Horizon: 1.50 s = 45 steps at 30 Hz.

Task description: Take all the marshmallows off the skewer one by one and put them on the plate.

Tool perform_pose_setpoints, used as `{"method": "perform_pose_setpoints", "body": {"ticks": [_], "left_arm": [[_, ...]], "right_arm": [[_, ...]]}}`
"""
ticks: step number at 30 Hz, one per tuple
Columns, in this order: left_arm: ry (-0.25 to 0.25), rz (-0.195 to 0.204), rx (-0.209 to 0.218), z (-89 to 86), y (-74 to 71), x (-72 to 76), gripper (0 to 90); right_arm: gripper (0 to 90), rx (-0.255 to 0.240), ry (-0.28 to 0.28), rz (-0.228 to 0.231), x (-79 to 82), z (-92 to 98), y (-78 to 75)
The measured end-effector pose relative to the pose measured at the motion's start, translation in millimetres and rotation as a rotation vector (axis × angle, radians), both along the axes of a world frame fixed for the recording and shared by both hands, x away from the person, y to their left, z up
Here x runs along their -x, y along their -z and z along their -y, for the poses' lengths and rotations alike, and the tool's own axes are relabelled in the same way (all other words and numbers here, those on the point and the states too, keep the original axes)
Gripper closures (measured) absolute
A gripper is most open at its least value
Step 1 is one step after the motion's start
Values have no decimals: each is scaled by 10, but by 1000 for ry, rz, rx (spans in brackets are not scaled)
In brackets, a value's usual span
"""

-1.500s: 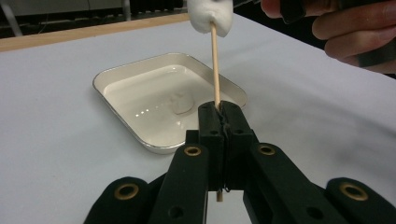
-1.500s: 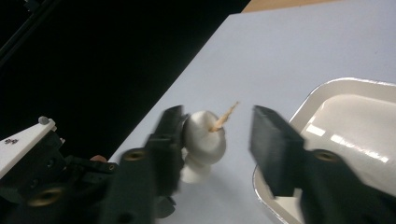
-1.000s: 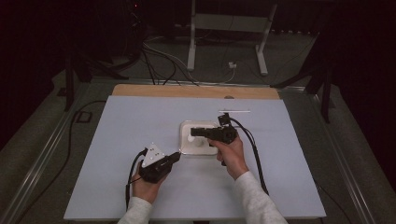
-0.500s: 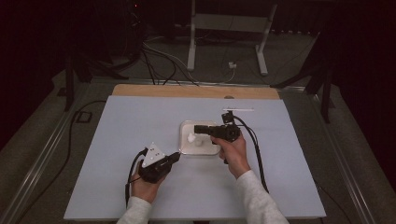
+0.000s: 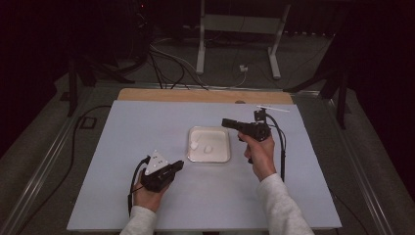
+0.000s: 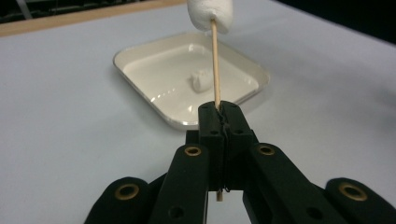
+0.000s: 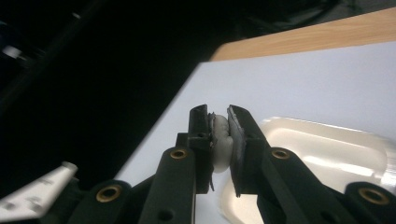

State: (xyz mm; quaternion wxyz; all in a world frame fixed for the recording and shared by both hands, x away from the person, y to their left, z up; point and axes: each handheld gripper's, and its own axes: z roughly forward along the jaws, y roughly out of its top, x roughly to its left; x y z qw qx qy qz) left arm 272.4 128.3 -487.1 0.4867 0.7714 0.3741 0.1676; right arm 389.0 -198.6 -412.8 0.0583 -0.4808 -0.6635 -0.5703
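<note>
My left gripper (image 6: 220,112) is shut on a thin wooden skewer (image 6: 215,60) that points up over the tray, with a white marshmallow (image 6: 209,14) stuck on its tip. In the high view this gripper (image 5: 177,165) rests at the tray's near left corner. Squeezed between the pads of my right gripper (image 7: 219,114) is a second marshmallow (image 7: 222,140), held above the table. That gripper (image 5: 226,122) hovers by the tray's far right corner and points left. The white square tray (image 5: 222,157) holds one loose marshmallow (image 5: 208,148), which also lies behind the skewer (image 6: 200,80).
The tray (image 6: 140,56) sits mid-table on a pale sheet, with a wooden strip (image 5: 195,95) along the far edge. Cables trail from both grippers. Beyond the table, dark floor holds a white stand (image 5: 235,29) and loose cords.
My right hand has lifted off the tray and drawn back to the right with the marshmallow in its jaws. The left hand has stayed put.
</note>
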Motion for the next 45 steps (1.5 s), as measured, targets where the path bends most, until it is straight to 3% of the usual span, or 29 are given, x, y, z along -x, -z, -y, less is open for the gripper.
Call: {"method": "perform_pose_setpoints", "body": {"ticks": [5,12,24,38,42,45], "left_arm": [[10,-2,-3,70,13,1,900],[5,-4,30,31,0,-5,900],[-1,-8,46,21,-10,-5,900],[-1,-16,54,24,-5,-9,900],[2,-16,54,27,-5,-8,900],[1,-17,56,27,-4,-9,900]], "right_arm": [[787,121,-1,-1,2,-69,113],[775,216,-6,-4,-17,-229,305],[762,282,20,-39,-48,-305,560],[743,386,15,-43,-38,-439,703],[668,404,22,-60,-42,-457,755],[534,425,22,-76,-46,-474,789]]}}
